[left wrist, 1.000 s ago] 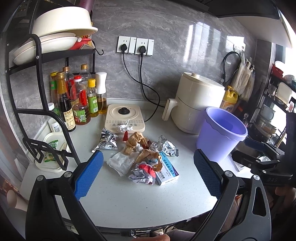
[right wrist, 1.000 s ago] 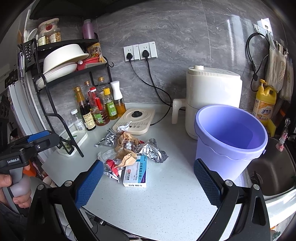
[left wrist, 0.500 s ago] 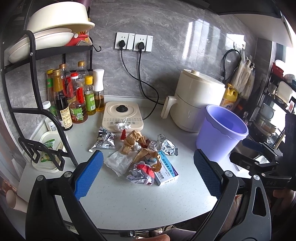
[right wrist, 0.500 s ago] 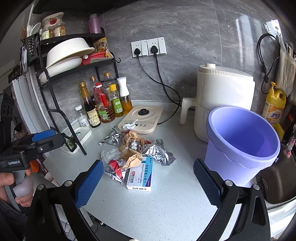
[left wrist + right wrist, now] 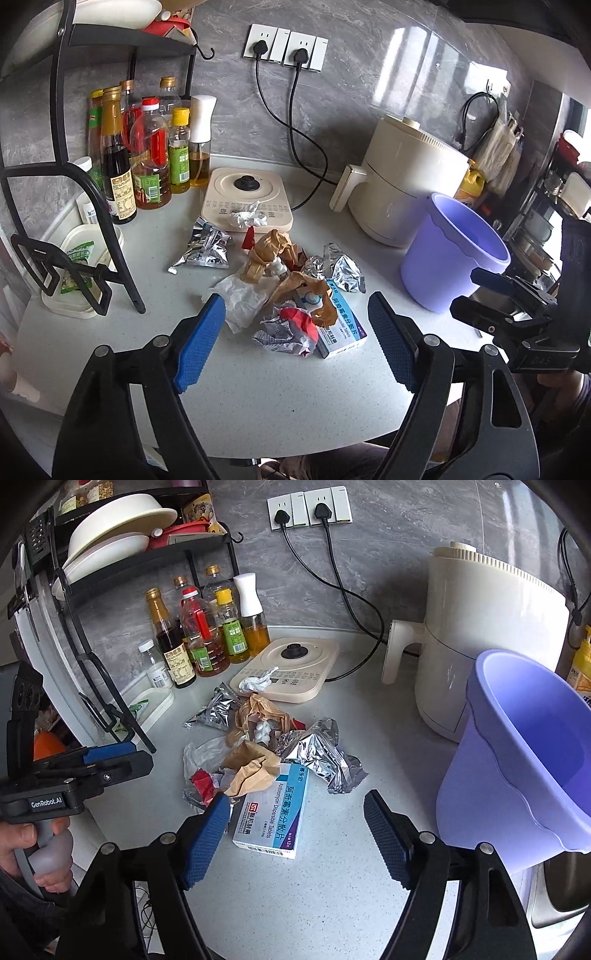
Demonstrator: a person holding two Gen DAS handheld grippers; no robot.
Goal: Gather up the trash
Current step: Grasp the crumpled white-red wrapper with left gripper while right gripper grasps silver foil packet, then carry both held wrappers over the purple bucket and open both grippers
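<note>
1. Left wrist view: the left tongs (image 5: pixel 295 339) are not clenched. The jaws are closing w/ nothing pressed between the pads. The trash pile (image 5: pixel 280 284) lies on the desk (image 5: pixel 258 398) at centre of frame, just beyond the tips. In it are brown paper, foil wrappers, a white plastic piece and a crumpled red-white wrapper (image 5: pixel 290 330), the nearest one. The purple bucket (image 5: pixel 454 254) stands at right, apart from the pile.

2. Same view, risk & room: the pieces overlap, so a pinch on one may drag its neighbours and scatter them. The light foil may slip out. There is free desk in the lower frame, but its rounded edge is near. The black rack (image 5: pixel 92 236) limits the left side.

3. Right wrist view: the right tongs (image 5: pixel 295 830) are also released and closing, approx. over the medicine box (image 5: pixel 273 812) w/o touching it. The box lies flat, its far end under the brown paper.

4. Same view, risk & room: the flat box gives little to bite, so the pads may slide over it or push it. The bucket is close at right, so a wide swing may knock it. The left tongs come from the lower left to the same pile, so the two could collide.
</note>
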